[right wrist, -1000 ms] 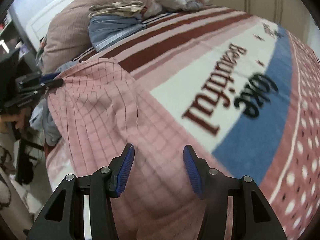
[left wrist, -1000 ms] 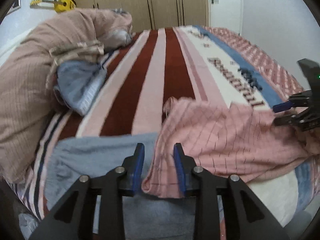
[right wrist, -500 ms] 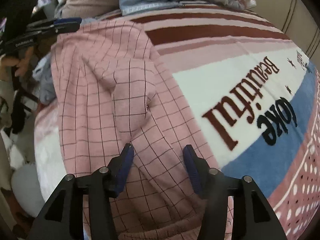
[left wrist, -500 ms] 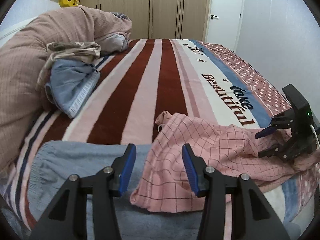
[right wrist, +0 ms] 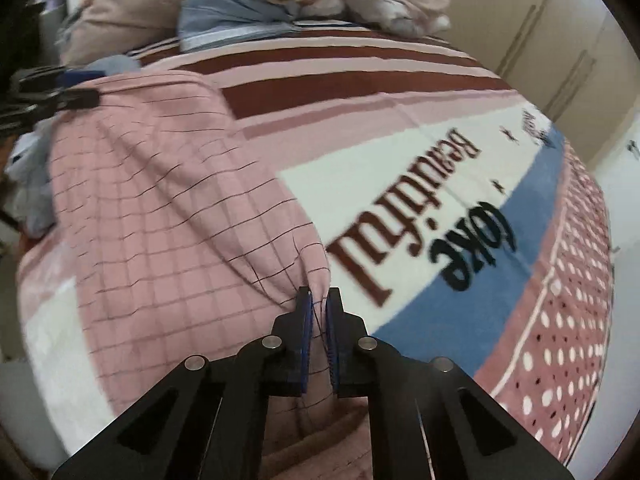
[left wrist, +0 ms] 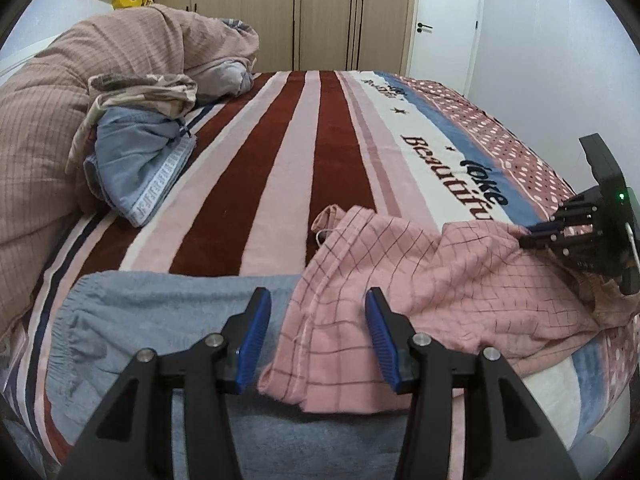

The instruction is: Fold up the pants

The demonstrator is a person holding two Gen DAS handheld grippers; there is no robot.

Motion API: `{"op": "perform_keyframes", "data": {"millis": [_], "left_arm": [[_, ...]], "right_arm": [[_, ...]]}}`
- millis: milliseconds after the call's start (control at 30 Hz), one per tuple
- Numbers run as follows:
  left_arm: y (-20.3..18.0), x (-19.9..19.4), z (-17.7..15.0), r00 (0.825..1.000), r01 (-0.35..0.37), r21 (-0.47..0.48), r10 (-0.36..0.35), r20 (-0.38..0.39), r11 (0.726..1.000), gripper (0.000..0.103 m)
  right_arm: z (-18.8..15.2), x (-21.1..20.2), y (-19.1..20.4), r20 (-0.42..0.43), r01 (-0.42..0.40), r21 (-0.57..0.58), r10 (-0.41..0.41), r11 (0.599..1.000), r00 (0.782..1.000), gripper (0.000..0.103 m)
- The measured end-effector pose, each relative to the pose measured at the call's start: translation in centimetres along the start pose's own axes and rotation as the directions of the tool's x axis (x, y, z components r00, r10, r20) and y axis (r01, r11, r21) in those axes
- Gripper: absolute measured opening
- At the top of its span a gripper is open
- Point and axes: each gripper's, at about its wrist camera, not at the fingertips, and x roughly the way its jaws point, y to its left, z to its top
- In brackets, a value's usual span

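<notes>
My right claw (right wrist: pixel 317 300) pinches a fold of the pink pants (right wrist: pixel 160 216). My left claw (left wrist: pixel 318 320) hangs spread wide over their near hem, gripping nothing. Ahead of it runs the striped bed (left wrist: pixel 280 152), a quilt (left wrist: pixel 100 60) heaped to its left, wardrobe (left wrist: pixel 300 12) and door (left wrist: pixel 444 20) beyond.

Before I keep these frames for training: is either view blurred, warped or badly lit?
Left wrist view: sharp, evenly lit by room light, with strong fisheye bending at the dark round border; the open left gripper and pink checked pants read clearly. Right wrist view: motion-smeared, worst at the edges and the blanket lettering; the right gripper, pinching the pants, stays fairly crisp.
</notes>
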Motion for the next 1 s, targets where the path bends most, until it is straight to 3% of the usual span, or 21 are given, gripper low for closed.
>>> {"op": "perform_keyframes", "data": {"millis": [167,233,300,467,567,733,800,900,1000], "left_arm": [[0.7,0.4,-0.6,1.000,0.002,-0.028,-0.003,-0.014,1.000,0.058],[1.3,0.2,-0.7,1.000,-0.001,-0.052,0.000,-0.015,0.999,0.061],[1.9,-0.8,-0.8,1.000,0.006,-0.087,-0.006,-0.005,0.996,0.062],[1.4,-4.2,-1.4,0.997,0.069,-0.121,-0.066,0.034,0.990,0.063],[-0.4,-5.4,-2.1,0.989,0.150,-0.128,-0.147,0.033,0.980,0.063],[-3.9,-4.8,-4.0,0.955,0.291,-0.206,-0.298,0.000,0.934,0.063],[-5.2,-3.7,-4.9,0.937,0.330,-0.250,-0.347,-0.028,0.910,0.063],[-6.9,-2.6,-5.7,0.933,0.327,-0.282,-0.356,-0.057,0.902,0.063],[-7.8,-1.1,-6.3,0.924,0.330,-0.359,-0.377,-0.067,0.873,0.063]], "right_arm": [[0.7,1.8,-0.6,-0.026,-0.018,0.070,0.020,0.997,0.999,0.004],[0.7,1.9,-0.9,-0.028,-0.021,0.094,0.024,0.995,0.999,0.014],[0.2,0.9,-1.5,-0.011,0.000,0.135,0.001,0.991,1.000,0.025],[-1.5,-3.5,-2.5,0.074,-0.046,0.271,0.027,0.962,0.997,0.025],[-3.6,-6.3,-2.0,0.140,-0.080,0.324,0.036,0.943,0.989,0.029],[-7.9,-9.8,-0.6,0.226,-0.111,0.391,0.022,0.914,0.974,0.032],[-9.9,-11.1,-0.4,0.253,-0.098,0.427,-0.015,0.899,0.967,0.043],[-13.0,-13.0,-0.8,0.304,-0.118,0.494,-0.044,0.862,0.952,0.048],[-15.8,-14.8,-1.4,0.353,-0.146,0.535,-0.063,0.832,0.934,0.052]]}}
